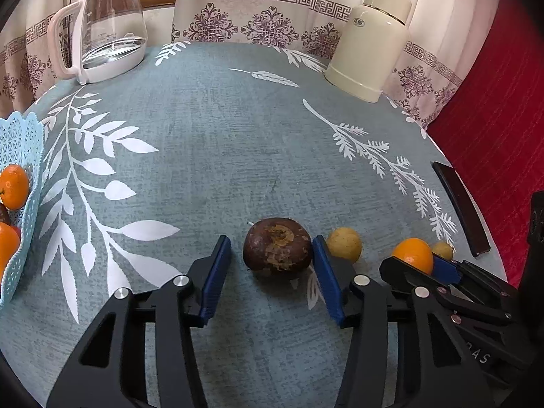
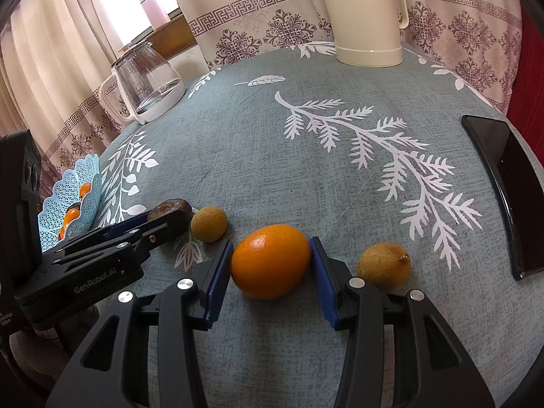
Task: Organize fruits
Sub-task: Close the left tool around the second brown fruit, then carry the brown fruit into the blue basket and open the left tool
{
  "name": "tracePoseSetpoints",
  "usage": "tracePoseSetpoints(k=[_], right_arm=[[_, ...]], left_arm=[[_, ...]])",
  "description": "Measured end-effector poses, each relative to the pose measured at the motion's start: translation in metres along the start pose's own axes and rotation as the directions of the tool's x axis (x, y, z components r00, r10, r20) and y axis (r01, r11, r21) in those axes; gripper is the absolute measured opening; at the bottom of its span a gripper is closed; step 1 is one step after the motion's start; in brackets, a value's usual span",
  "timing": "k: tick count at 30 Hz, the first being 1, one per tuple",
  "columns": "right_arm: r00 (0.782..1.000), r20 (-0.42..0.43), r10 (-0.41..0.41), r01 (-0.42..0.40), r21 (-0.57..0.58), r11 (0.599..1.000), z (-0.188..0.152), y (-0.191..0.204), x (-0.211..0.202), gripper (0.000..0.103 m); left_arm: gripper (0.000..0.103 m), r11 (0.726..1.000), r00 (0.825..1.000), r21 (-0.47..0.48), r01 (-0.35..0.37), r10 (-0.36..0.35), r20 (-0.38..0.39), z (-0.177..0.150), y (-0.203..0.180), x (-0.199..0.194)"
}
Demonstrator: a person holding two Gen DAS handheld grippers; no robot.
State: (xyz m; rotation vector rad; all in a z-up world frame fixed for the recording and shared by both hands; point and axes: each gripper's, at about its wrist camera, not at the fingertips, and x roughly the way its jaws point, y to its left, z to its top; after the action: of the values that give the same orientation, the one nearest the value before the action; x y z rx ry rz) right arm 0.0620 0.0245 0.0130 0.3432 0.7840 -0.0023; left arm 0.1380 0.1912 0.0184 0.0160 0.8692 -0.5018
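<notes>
A dark brown round fruit [image 1: 277,244] lies on the table between the blue pads of my left gripper [image 1: 271,243], which is open; the right pad is at its side and a gap shows on the left. My right gripper [image 2: 270,246] is open around an orange [image 2: 270,260] resting on the cloth, with both pads close to its sides. Two small yellow-brown fruits [image 2: 209,223] [image 2: 384,265] lie beside the orange. A light blue lattice basket [image 1: 20,142] at the far left holds several oranges. The right wrist view shows the left gripper [image 2: 159,221] at the dark fruit [image 2: 170,209].
A glass kettle [image 1: 108,27] stands at the back left and a cream thermos jug [image 1: 370,40] at the back right. A dark phone [image 2: 506,183] lies near the table's right edge, beside a red surface [image 1: 493,119]. Patterned curtains hang behind the table.
</notes>
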Motion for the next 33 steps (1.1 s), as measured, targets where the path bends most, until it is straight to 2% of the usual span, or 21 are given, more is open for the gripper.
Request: tracePoseSetpoints(k=[5, 13, 26, 33], right_arm=[[1.000, 0.000, 0.000, 0.000, 0.000, 1.000, 0.000, 0.000, 0.000, 0.046], [1.000, 0.000, 0.001, -0.001, 0.001, 1.000, 0.000, 0.000, 0.000, 0.046], [1.000, 0.000, 0.003, -0.003, 0.003, 1.000, 0.000, 0.000, 0.000, 0.046], [1.000, 0.000, 0.003, -0.003, 0.002, 1.000, 0.000, 0.000, 0.000, 0.046]], left_arm=[[0.041, 1.000, 1.000, 0.005, 0.015, -0.015, -0.002, -0.001, -0.003, 0.000], [0.041, 1.000, 1.000, -0.005, 0.013, -0.013, 0.007, -0.004, -0.002, -0.004], [0.041, 0.999, 0.996, -0.028, -0.044, 0.046, 0.072, -0.003, 0.009, -0.037], [0.041, 0.994, 0.988, -0.057, -0.089, 0.096, 0.124, -0.001, 0.023, -0.061]])
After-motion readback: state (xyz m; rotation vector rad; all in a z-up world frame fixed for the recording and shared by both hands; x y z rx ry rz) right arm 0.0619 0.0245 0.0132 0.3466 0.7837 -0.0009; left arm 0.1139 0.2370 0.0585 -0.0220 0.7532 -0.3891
